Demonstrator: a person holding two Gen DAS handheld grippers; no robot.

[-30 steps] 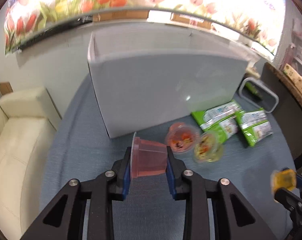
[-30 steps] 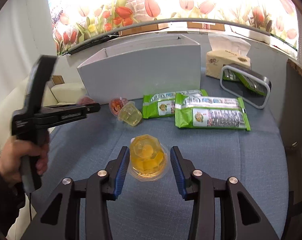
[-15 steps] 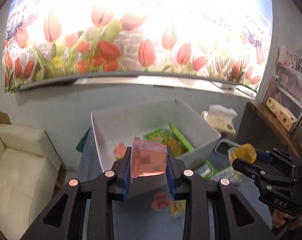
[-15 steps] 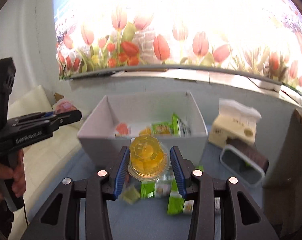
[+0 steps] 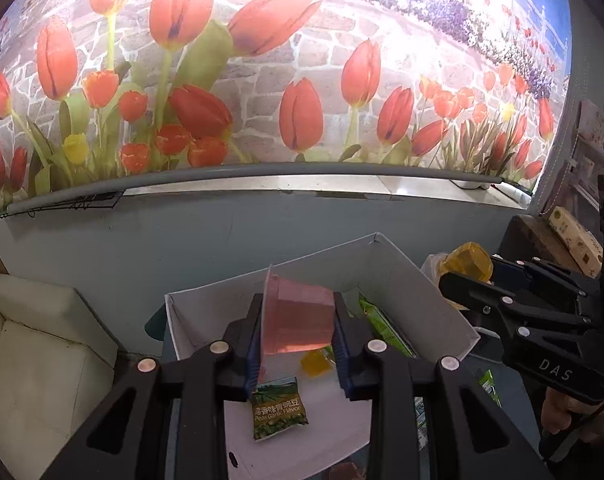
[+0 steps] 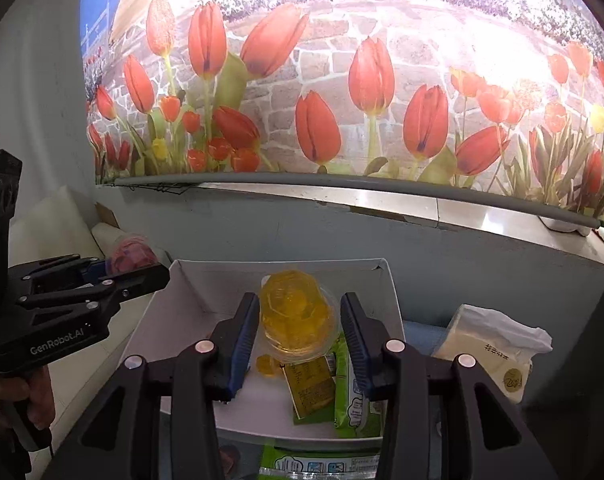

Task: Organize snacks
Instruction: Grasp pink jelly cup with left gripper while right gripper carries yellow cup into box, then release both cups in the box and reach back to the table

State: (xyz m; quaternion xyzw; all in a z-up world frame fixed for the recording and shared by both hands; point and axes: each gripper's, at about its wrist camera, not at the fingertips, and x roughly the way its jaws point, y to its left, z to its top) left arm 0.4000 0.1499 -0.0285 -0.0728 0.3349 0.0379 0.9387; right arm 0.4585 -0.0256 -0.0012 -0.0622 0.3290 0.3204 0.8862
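Translucent glossy plastic jelly cups (image 5: 298, 322); matt white cardboard box (image 5: 418, 280).

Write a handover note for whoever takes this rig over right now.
Left tool: shut on the pink cup, above the box.
Right tool: shut on the yellow cup, also above the box.
Done: a pea pack, green packs and a small yellow cup lie in the box.
Left: release both cups into it, then collect the green pack in front of the box.
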